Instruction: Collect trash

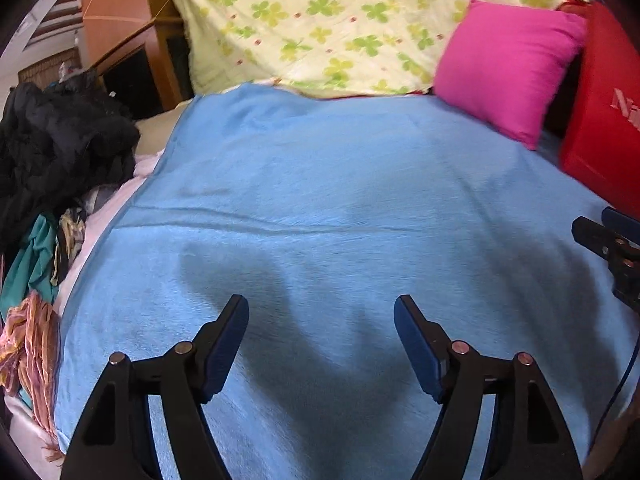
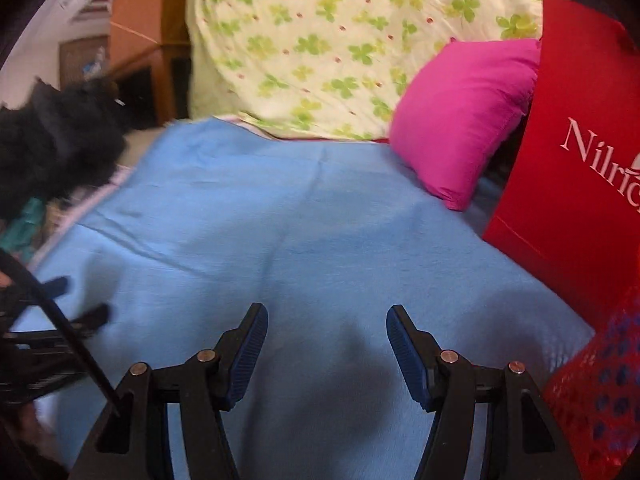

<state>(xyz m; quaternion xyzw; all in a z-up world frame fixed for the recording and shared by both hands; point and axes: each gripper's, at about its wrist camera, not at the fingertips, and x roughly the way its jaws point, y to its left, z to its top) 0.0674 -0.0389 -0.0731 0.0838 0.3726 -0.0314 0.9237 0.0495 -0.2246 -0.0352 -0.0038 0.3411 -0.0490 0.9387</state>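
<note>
Left wrist view: left tongs (image 1: 321,312), black arms w/ blue ribbed pads, spread wide at bottom centre, nothing between them. They hang over a light blue fleece blanket (image 1: 320,184) spread on the bed; their shadow falls on the blanket just ahead. Right tongs' tip shows at right edge of this frame, mid height.

Right wrist view: right tongs (image 2: 327,318), same build, parted at bottom centre, nothing btwn pads, blue blanket below. Left tongs show blurred at lower left edge here.

Surroundings:
- Cream sheet w/ green clover print (image 1: 340,24), draped over a bulk across top centre, behind the blanket.
- Bright pink square cushion (image 1: 508,68), upper right, tilted, leaning vs. a red paper bag w/ white lettering (image 2: 576,168) at right edge; bag stands upright on the bed.
- Red fabric w/ dark blue dots (image 2: 604,396), lower right corner of right wrist view, just below the bag.
- Heap of dark and mixed clothes (image 1: 56,148) along left edge; black on top, teal and pink-striped pieces lower.
- Orange-brown wooden furniture (image 1: 116,12), upper left.

Trash: no loose item can be made out on the blanket in either view; only candidate container is the red bag at right. Edges of both frames blurred.
</note>
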